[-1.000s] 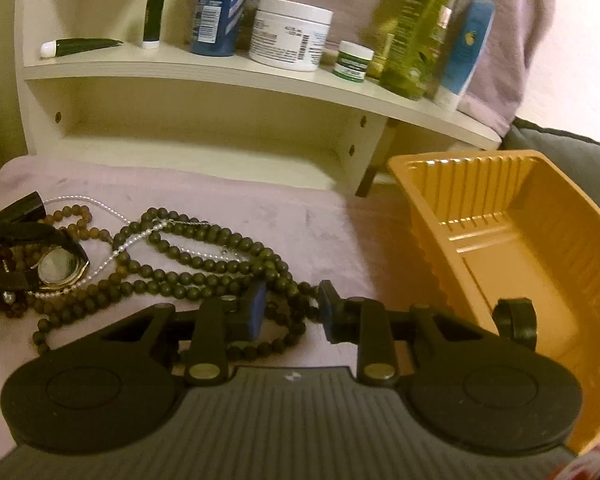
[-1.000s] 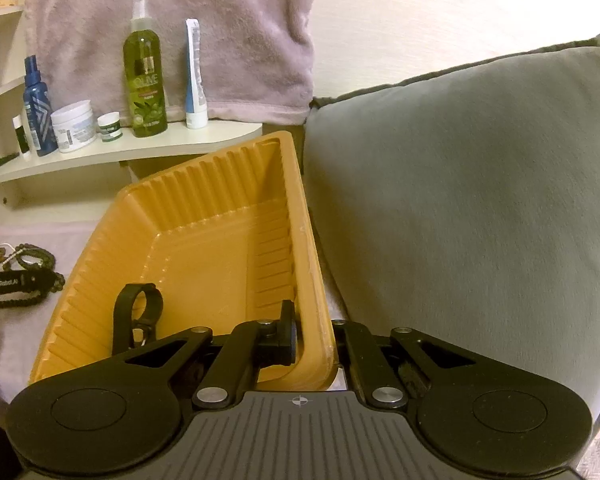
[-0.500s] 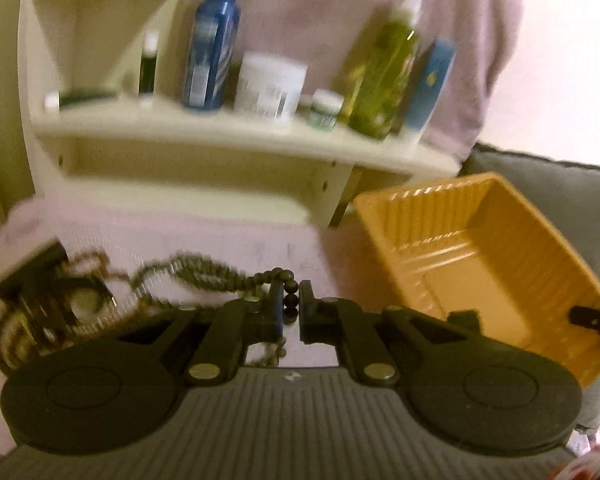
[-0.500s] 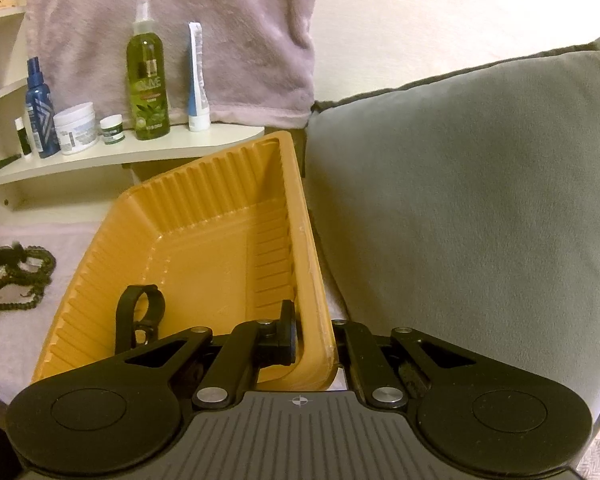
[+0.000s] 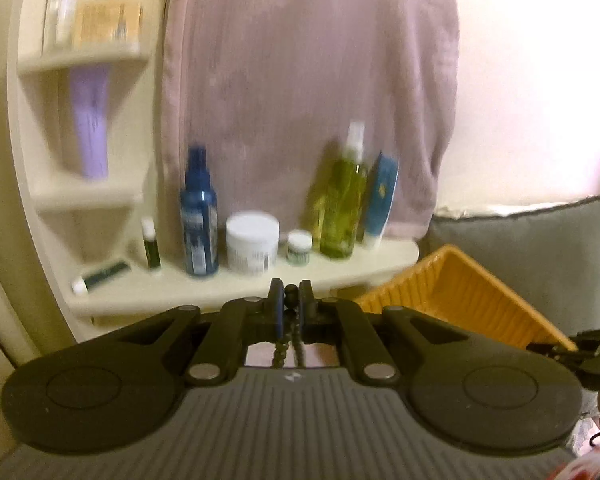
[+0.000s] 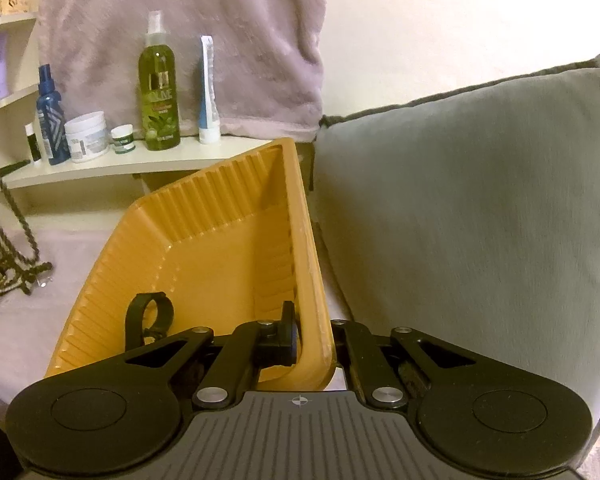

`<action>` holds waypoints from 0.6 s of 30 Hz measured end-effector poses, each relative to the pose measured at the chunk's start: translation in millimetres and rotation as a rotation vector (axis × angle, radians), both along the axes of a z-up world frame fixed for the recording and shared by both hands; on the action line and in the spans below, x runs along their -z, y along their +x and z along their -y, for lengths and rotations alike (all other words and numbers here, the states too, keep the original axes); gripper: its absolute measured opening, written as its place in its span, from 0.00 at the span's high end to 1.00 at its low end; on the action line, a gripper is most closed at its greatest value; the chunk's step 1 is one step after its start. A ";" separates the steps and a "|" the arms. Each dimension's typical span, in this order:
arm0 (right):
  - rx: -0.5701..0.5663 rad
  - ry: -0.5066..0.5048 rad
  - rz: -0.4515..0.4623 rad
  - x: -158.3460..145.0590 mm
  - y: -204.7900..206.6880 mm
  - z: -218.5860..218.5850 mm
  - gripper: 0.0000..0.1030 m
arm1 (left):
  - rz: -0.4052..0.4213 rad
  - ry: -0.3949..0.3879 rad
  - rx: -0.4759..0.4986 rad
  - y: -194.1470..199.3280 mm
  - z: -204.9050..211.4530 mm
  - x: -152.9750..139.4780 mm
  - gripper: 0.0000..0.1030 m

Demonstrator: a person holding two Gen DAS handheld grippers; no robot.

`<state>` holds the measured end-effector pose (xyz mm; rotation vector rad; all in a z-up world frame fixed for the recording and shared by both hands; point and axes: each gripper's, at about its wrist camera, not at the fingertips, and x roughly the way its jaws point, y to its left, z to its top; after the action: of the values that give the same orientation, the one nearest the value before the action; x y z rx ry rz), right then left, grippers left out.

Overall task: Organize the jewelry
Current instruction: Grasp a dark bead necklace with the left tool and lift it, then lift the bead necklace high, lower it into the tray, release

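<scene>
Shelf behind: left tongs (image 5: 291, 301) clamp hanging beads (image 5: 287, 336); bin (image 6: 236, 240), rim clamped by right tongs (image 6: 314, 340), lies rightward.

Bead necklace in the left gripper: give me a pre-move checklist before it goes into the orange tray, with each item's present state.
1. Left gripper shut on the bead necklace: ok.
2. Necklace fully clear of the purple cloth: not ok; strands hang taut down to a heap on the cloth.
3. Necklace free of other jewelry in the heap: cannot tell.
4. Right gripper shut on the orange tray wall: ok.
5. Drop area in the tray: ok; only a black ring clip sits near the front.
6. Left gripper above the tray: not ok; tray is to its right.
</scene>
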<state>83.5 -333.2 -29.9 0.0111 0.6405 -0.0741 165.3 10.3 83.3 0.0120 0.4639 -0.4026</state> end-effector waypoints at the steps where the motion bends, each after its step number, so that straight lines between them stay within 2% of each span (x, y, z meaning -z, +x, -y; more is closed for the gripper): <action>1: -0.001 0.000 0.003 -0.6 -0.4 -0.4 0.96 | 0.015 0.001 0.004 -0.8 -0.6 -7.4 0.94; 7: -0.008 -0.003 0.011 -2.0 -1.3 -0.8 0.96 | 0.091 0.003 0.020 -6.6 -0.3 -41.0 0.94; 18: -0.011 -0.005 0.017 -3.2 -3.7 -2.3 0.96 | 0.172 -0.002 0.064 -8.1 12.7 -79.8 0.94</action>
<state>79.8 -330.9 -26.7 0.0032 0.6233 -0.0650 157.2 -2.4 163.1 0.0598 0.2937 -0.4606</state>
